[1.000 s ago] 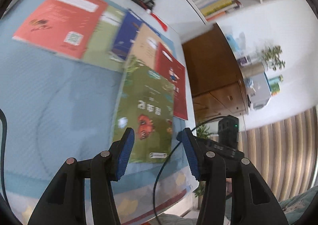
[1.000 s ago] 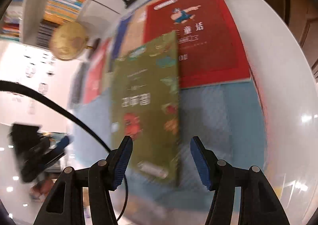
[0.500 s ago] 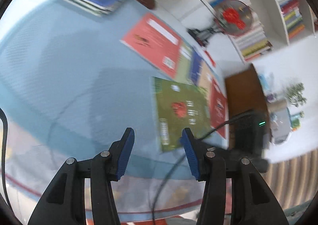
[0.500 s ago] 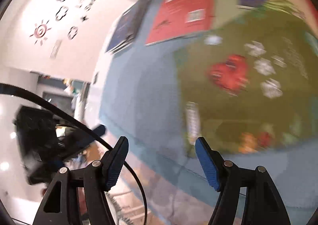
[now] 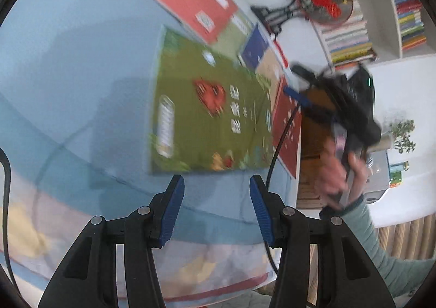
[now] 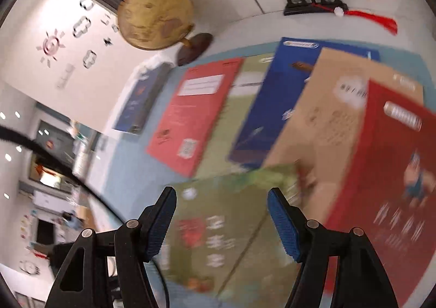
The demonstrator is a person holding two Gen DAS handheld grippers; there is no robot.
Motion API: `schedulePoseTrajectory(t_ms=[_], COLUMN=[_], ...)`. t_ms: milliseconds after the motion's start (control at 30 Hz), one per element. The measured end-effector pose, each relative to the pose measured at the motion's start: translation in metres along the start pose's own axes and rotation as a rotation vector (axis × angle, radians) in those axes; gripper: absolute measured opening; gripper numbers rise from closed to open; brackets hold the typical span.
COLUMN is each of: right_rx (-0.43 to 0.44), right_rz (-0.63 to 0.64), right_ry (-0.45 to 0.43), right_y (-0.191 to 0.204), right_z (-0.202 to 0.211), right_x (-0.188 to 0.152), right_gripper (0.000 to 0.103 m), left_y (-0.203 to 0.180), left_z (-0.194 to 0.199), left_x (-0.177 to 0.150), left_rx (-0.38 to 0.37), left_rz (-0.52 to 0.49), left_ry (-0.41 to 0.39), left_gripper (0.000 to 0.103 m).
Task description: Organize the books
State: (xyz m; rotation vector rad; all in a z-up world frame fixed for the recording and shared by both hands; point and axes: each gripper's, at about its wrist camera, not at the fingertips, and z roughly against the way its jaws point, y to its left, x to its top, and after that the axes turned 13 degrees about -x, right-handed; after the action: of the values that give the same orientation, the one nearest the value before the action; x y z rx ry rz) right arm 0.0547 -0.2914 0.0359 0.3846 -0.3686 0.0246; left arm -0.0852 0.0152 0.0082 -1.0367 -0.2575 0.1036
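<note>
Lying flat now, green book point(image 5: 212, 120), turned sideways vs. before; both grippers' fingers spread, empty.

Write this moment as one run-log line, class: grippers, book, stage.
left gripper: open, empty | right gripper: open, empty | green book: flat on blue cloth, unheld | stage: books not yet stacked

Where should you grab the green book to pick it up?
Probably by the green book's near edge, coming from the table's front with the left gripper. The book lies flat, overlapping others at its far side, while this edge rests on bare blue cloth facing open jaws.
</note>
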Motion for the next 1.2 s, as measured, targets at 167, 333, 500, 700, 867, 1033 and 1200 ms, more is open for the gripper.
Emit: schedulePoseTrajectory(t_ms=[167,333,500,700,867,1033,1200], right_rx=[-0.063,-0.082,-0.024,0.161,0.010,-0.142,-0.122], right_rz=[0.090,0.198,0.238,0.243,0.410,0.407,0.409], right_ry=[0.026,0.104,0.212,0.336,0.153,0.041,0.162], right_y=[0.013,0.026,0.028,0.041,0.061,0.042,0.033], right_z=[-0.039,-0.056,-0.049,-0.032,-0.005,-0.018,-0.044], right_x=[0.031,0.030,-0.003,-0.091,-0.106,-0.044,-0.026], right_gripper=[0.068,0.068,0.068,0.067,0.061,0.061,0.063], left_y=[-0.010,-0.010,0.000,0.016,0.007,0.003,0.000], left_z=[-0.044,-0.052,-0.029,0.000,-0.003,-0.022,-0.031], left_x=[-0.016,-0.013,-0.011,0.003,-0.006,-0.019,-0.012], left_rx=[0.014,0.080,0.110,0.171,0.174,0.166,0.152], left_rz=[0.036,0.066,0.099,0.110,0.079,0.086,0.094], left_ry=[0.013,-0.043,-0.118,-0.202,-0.164,-0.151,-0.136], left_gripper=[0.046,0.047,0.046,0.046,0.046,0.046,0.046])
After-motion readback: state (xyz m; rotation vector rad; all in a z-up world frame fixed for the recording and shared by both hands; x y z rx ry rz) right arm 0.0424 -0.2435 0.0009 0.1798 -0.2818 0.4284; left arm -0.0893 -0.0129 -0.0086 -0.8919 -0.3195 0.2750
